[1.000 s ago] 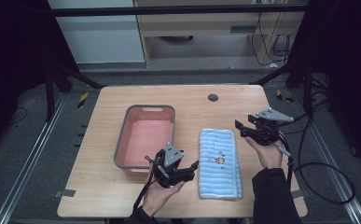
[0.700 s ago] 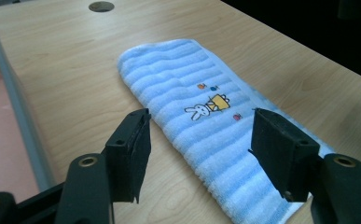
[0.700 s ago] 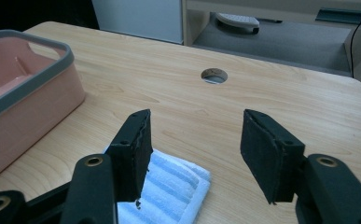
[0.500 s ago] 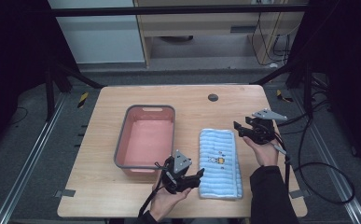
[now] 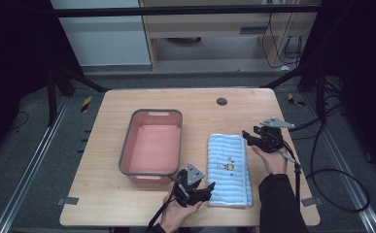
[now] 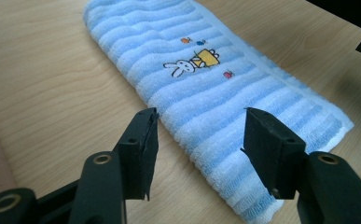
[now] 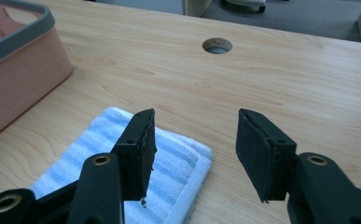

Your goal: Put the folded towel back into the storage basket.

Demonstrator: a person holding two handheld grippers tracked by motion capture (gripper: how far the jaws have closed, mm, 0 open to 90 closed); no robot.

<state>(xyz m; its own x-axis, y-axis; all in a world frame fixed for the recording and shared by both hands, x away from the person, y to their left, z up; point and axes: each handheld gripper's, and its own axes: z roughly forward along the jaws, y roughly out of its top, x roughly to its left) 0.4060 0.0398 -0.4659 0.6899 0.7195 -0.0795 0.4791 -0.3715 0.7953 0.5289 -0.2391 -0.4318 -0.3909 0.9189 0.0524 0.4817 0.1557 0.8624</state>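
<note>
Folded blue striped towel (image 5: 229,170) lies flat on the wooden table (image 5: 103,204), right of the pink basin (image 5: 152,145). Left gripper (image 6: 197,135) sits at its near end — jaws spread wide, the towel's edge between and just beyond them, nothing grasped. Right gripper (image 7: 194,140) is at the far right corner — jaws wide apart, empty, the corner below the left jaw.

High view: table (image 5: 127,204) evenly lit from overhead, surroundings at 9 and 3 o'clock near black; frame soft, low detail. Left gripper view: bright, towel (image 6: 206,84) weave sharp, dark corner at 2 o'clock. Right gripper view: sharp mid-frame, slight blur toward 12 o'clock, soft shadow under basin (image 7: 19,70).
</note>
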